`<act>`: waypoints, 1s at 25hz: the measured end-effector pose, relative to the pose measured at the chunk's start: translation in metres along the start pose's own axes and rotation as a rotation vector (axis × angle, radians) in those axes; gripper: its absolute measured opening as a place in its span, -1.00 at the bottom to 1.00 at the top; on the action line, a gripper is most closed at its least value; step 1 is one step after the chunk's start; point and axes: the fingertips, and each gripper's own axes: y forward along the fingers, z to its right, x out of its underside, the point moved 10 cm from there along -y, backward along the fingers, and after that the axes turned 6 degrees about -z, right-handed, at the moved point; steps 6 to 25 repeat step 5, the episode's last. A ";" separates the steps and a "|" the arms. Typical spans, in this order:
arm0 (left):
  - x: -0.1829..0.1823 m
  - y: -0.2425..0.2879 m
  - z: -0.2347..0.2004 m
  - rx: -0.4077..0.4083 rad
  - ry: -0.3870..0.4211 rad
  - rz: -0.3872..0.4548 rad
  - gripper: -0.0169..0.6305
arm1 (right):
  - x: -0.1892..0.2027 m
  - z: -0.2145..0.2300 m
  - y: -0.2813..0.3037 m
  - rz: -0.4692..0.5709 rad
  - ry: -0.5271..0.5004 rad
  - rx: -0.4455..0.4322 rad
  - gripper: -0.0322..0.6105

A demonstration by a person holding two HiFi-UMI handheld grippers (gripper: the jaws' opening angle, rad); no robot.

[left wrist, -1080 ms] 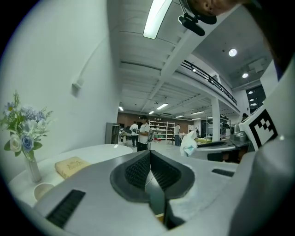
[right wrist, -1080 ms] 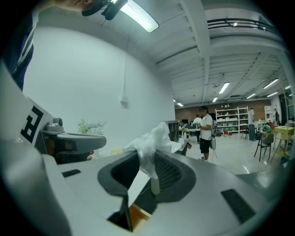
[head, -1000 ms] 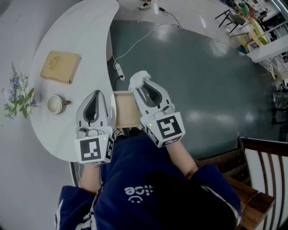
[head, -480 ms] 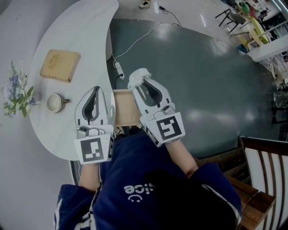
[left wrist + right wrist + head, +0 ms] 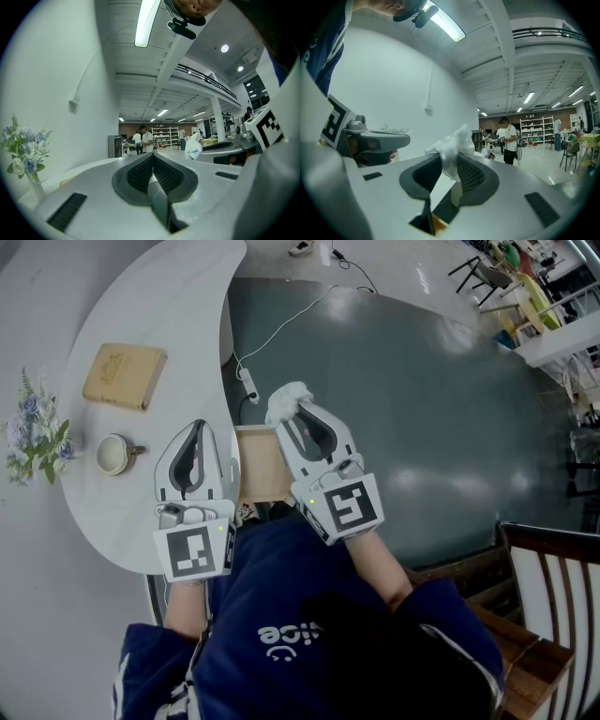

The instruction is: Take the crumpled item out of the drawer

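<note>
My right gripper (image 5: 296, 412) is shut on a crumpled white item (image 5: 287, 401), held up above the far end of the open wooden drawer (image 5: 261, 467). In the right gripper view the crumpled item (image 5: 453, 144) bulges out from between the jaw tips of the right gripper (image 5: 451, 161). My left gripper (image 5: 199, 429) hovers over the white table's near edge, just left of the drawer. Its jaws are shut with nothing between them, as the left gripper view shows at the tips of the left gripper (image 5: 152, 158). The drawer's visible inside looks bare.
The curved white table (image 5: 150, 306) carries a tan book (image 5: 125, 377), a cup (image 5: 114, 457) and a bunch of flowers (image 5: 36, 441). A power strip with a white cable (image 5: 248, 387) lies on the dark floor beyond the drawer. A wooden chair (image 5: 553, 587) stands at the right.
Both grippers have edged a little away from me. The right gripper's hold on the crumpled item is the same.
</note>
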 end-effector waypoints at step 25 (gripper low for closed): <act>0.002 0.001 -0.003 -0.009 -0.016 -0.007 -0.93 | 0.001 -0.002 0.003 -0.004 -0.025 0.006 -0.56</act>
